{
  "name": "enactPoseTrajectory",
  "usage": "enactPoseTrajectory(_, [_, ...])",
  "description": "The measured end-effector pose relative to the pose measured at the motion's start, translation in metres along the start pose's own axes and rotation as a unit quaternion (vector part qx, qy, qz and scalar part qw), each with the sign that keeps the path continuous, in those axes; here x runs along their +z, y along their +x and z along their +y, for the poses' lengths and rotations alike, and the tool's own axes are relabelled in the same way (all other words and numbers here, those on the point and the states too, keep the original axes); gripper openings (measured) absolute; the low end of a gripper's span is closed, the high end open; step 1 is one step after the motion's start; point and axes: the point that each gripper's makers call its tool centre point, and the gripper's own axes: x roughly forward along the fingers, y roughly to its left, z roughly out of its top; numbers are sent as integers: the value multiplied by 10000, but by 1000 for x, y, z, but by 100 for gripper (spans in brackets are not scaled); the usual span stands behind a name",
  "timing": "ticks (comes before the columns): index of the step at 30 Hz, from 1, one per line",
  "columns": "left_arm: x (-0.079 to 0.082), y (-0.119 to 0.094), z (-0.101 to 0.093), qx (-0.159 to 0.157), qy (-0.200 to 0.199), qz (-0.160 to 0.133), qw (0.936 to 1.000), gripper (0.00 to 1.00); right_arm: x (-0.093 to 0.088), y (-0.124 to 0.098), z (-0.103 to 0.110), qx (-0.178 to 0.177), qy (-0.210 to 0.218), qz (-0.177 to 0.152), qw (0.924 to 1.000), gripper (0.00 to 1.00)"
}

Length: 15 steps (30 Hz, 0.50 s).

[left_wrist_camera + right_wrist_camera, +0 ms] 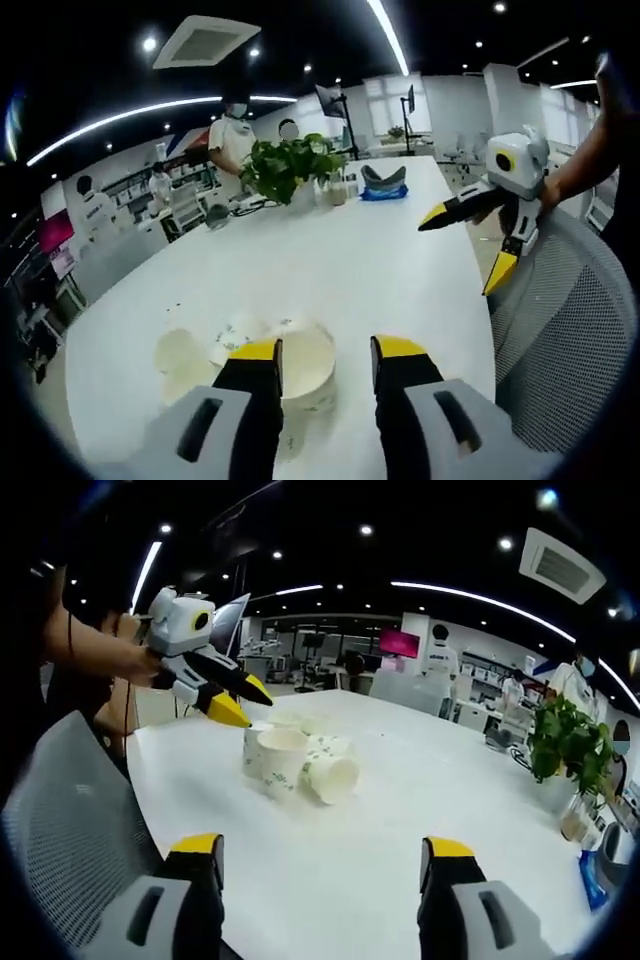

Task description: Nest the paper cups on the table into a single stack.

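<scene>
White paper cups with green print point(295, 763) cluster left of centre in the right gripper view, some upright, some tipped; exact count unclear. Left gripper view cuts them off low point(300, 365) behind its own left gripper point(327, 352), jaws apart, empty. Right gripper point(322, 852) jaws wide apart, empty. Grey mesh chair point(565, 330) beside the white table point(330, 260); green potted plant point(285, 165) far end.
</scene>
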Motion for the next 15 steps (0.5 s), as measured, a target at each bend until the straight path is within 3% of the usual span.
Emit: enactPoseTrajectory(15, [-29,21,17,-315,9,669,9973,12,-1,-1,-4,-126,-48,44,9999,79])
